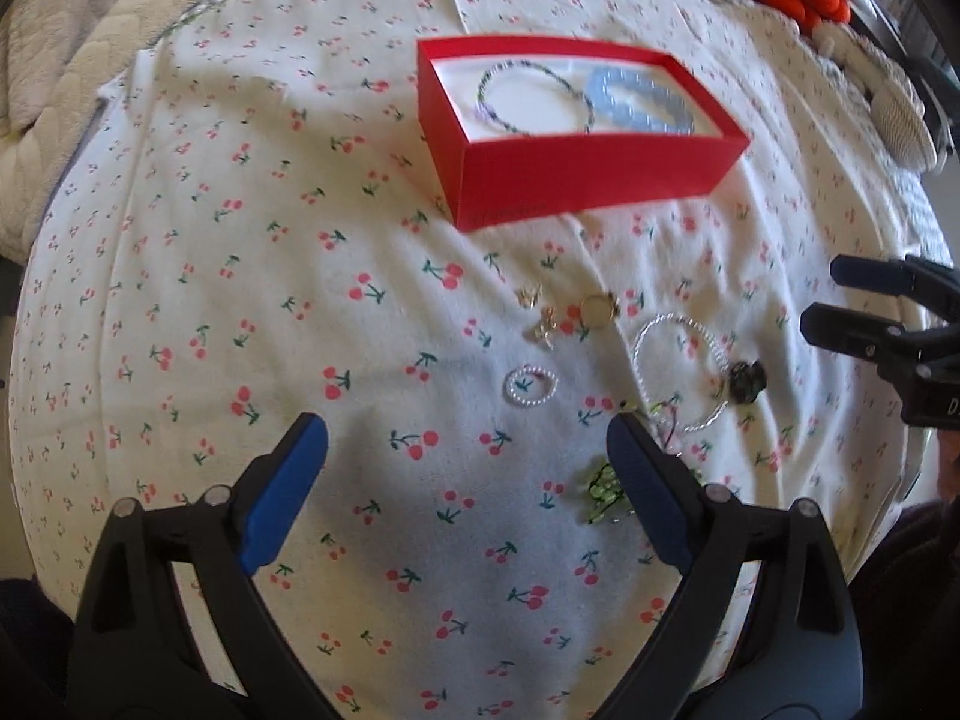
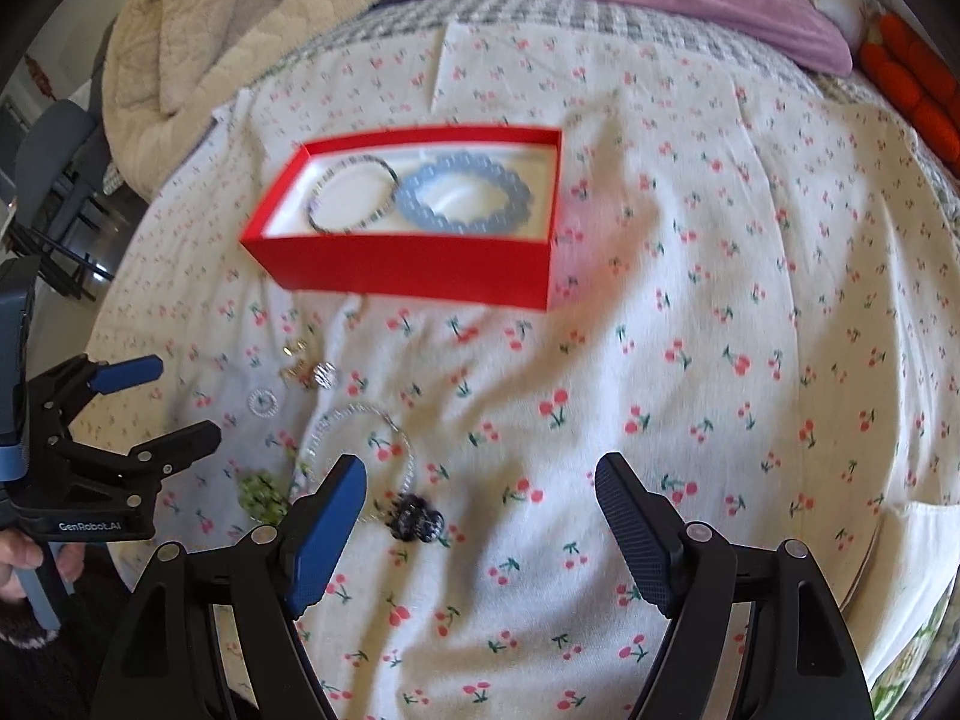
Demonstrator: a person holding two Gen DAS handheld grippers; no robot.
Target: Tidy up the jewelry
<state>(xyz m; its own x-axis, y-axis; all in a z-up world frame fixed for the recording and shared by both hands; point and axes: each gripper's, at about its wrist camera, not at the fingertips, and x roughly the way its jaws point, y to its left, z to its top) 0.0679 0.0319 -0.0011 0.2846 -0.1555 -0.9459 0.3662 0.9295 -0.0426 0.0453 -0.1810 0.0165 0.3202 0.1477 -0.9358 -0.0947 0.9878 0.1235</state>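
Both tools are released and empty: the left tool (image 1: 468, 450) at the bottom of its view, the right tool (image 2: 480, 480) likewise. Just beyond the left tool's right finger lie a green bead cluster (image 1: 603, 489), a small pearl ring (image 1: 531, 384), a clear beaded bracelet (image 1: 681, 378) and a dark charm (image 1: 746, 381), on the cherry-print bedspread (image 1: 240, 300). These look light, loose and slippery; pinching the bracelet across its strand seems safest. The red box (image 1: 576, 174), upper centre, already holds two bracelets.

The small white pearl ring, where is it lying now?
The small white pearl ring lies on the cherry-print cloth, ahead of the left tongs, left of the large clear beaded bracelet.
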